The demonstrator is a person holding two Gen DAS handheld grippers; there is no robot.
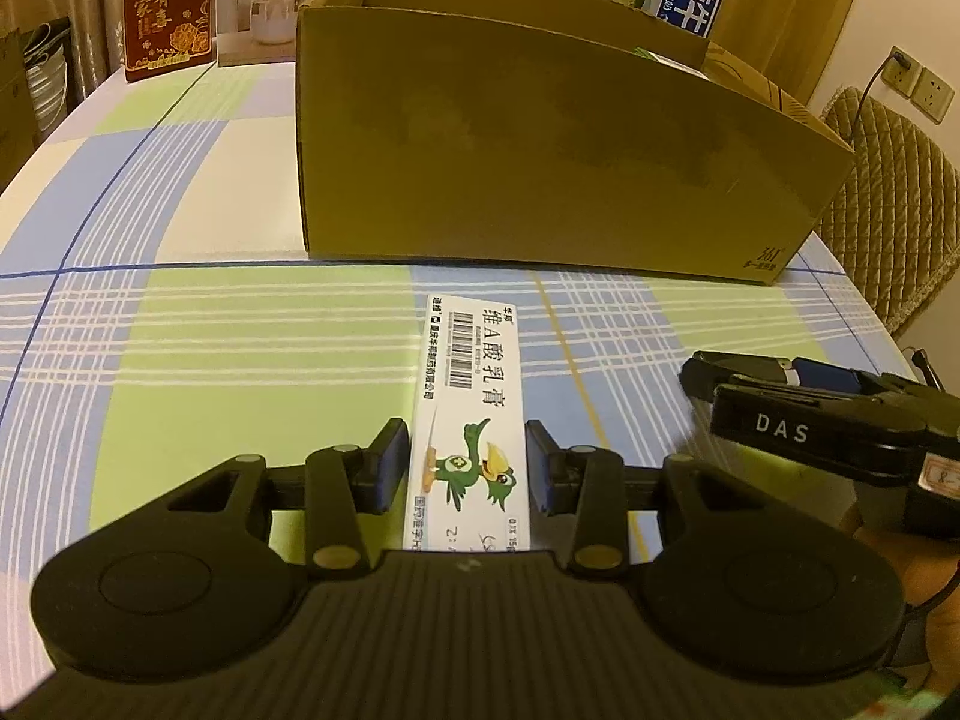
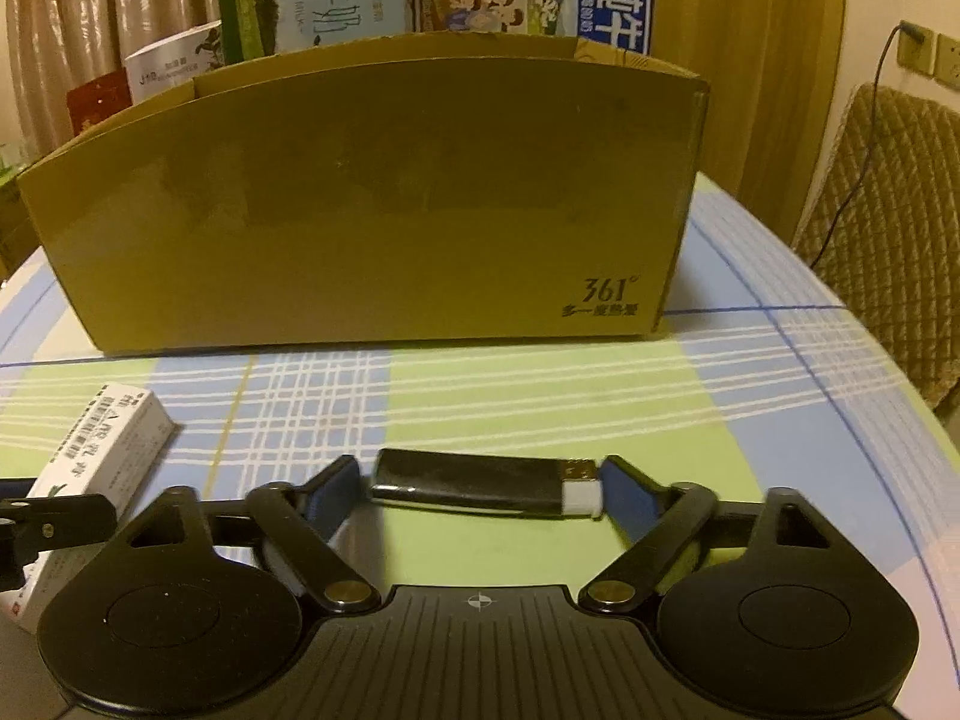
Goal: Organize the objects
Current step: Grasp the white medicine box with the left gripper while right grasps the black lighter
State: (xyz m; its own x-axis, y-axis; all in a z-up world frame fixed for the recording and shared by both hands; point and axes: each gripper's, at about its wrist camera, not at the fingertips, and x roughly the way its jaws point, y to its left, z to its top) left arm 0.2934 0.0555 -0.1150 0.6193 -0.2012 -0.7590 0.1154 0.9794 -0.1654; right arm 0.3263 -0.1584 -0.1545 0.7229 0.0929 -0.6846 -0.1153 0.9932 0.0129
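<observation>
Here the left gripper [image 1: 468, 468] straddles the white ointment carton [image 1: 471, 414] lying on the checked tablecloth [image 1: 240, 360], pads just beside its sides, contact unclear, near end hidden. The right gripper [image 2: 480, 489] gapes around the black USB stick [image 2: 474, 483], before the cardboard box [image 2: 372, 198], whose inside is unseen.

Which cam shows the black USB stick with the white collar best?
Right wrist: the black USB stick with the white collar lies whole, crosswise between the right gripper fingers. The left wrist view shows at most a sliver between those fingers.

Curtains [image 2: 90, 30], a quilted chair [image 2: 888, 228], wall sockets [image 1: 924, 90], warm light.
</observation>
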